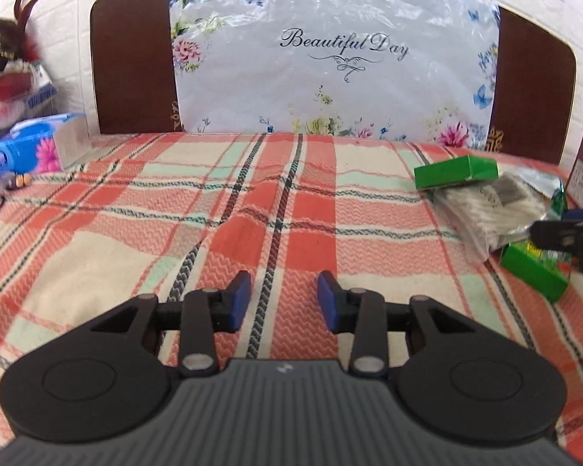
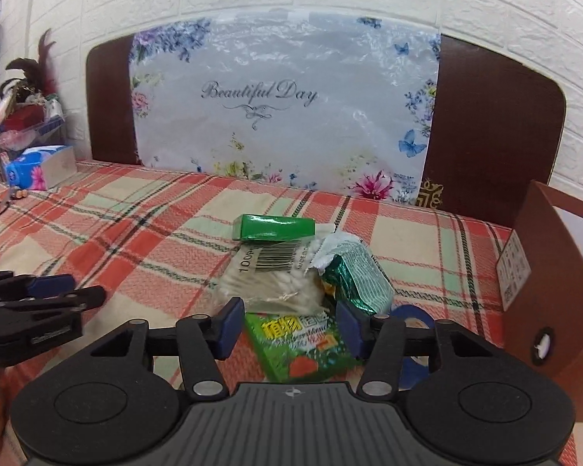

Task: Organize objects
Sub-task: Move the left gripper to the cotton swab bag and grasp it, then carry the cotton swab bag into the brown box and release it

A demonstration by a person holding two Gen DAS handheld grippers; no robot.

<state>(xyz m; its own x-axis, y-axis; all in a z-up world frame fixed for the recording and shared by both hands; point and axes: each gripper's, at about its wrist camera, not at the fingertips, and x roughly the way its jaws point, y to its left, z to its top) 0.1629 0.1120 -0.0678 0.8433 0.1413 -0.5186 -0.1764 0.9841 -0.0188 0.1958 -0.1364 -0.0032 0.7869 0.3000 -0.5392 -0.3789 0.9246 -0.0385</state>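
A small heap lies on the plaid bedspread: a plain green box, a clear bag of cotton swabs, a crumpled green foil packet and a green printed box. My right gripper stands open astride the printed box, pads close to its sides, no firm press visible. A blue tape roll peeks from behind its right finger. My left gripper is open over bare bedspread, nothing between its pads. In the left wrist view the heap sits far right, with the plain green box and the printed box.
A brown cardboard box stands at the bed's right edge. A blue tissue pack and a cluttered basket sit at the far left. A floral plastic-wrapped package leans on the brown headboard.
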